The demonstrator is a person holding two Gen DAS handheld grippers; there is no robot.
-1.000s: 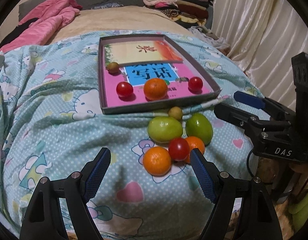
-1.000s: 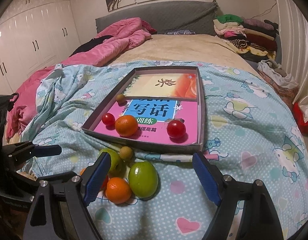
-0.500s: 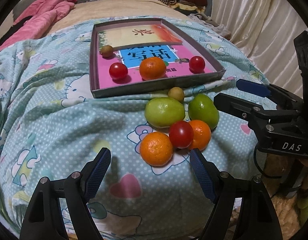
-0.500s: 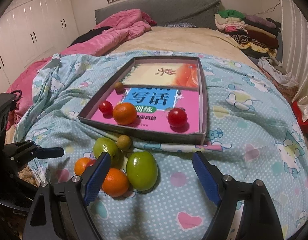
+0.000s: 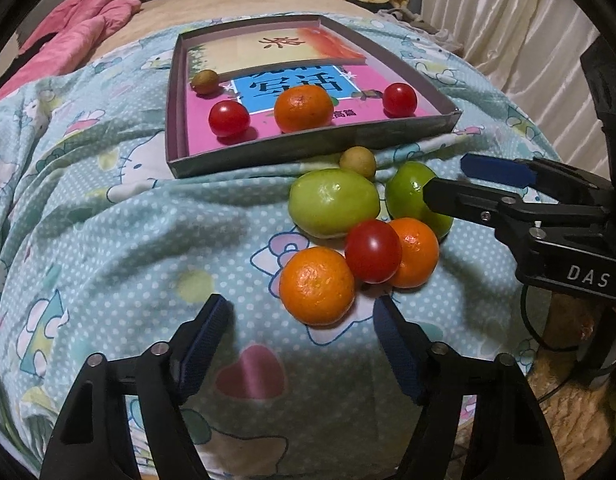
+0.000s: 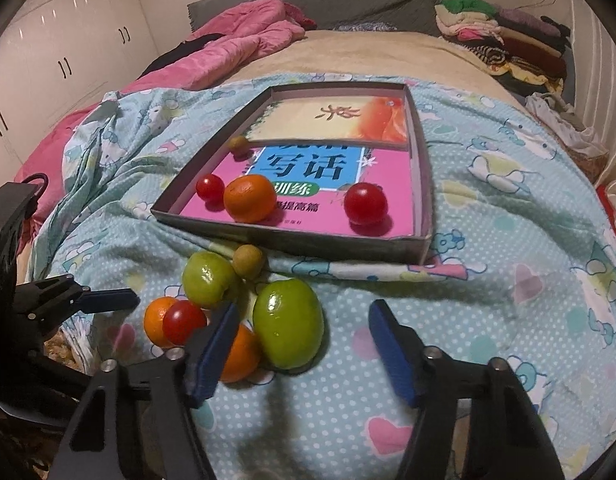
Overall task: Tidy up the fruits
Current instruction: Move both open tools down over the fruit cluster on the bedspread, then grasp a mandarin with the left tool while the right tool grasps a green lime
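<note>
On the blanket lies a heap of fruit: two green fruits (image 5: 333,202) (image 5: 407,196), a small yellowish fruit (image 5: 357,160), a cherry tomato (image 5: 373,250) and two oranges (image 5: 316,286) (image 5: 415,252). My left gripper (image 5: 300,314) hangs over the near orange, its jaws closing, pads clear of it. My right gripper (image 6: 303,312) straddles the right green fruit (image 6: 288,334), jaws closing, neither pad pressing on it. The grey tray (image 5: 308,148) behind holds an orange (image 5: 304,108), two tomatoes (image 5: 229,118) (image 5: 399,99) and a small brownish fruit (image 5: 204,81).
The tray's floor is covered by books with pink and blue covers. A pink quilt (image 6: 236,46) lies at the back left of the bed, folded clothes (image 6: 507,36) at the back right. The bed's edge and curtains (image 5: 527,40) are to the right.
Both grippers' jaws have narrowed. The left gripper has sunk toward the near orange. The right gripper now has the green fruit between its fingers.
</note>
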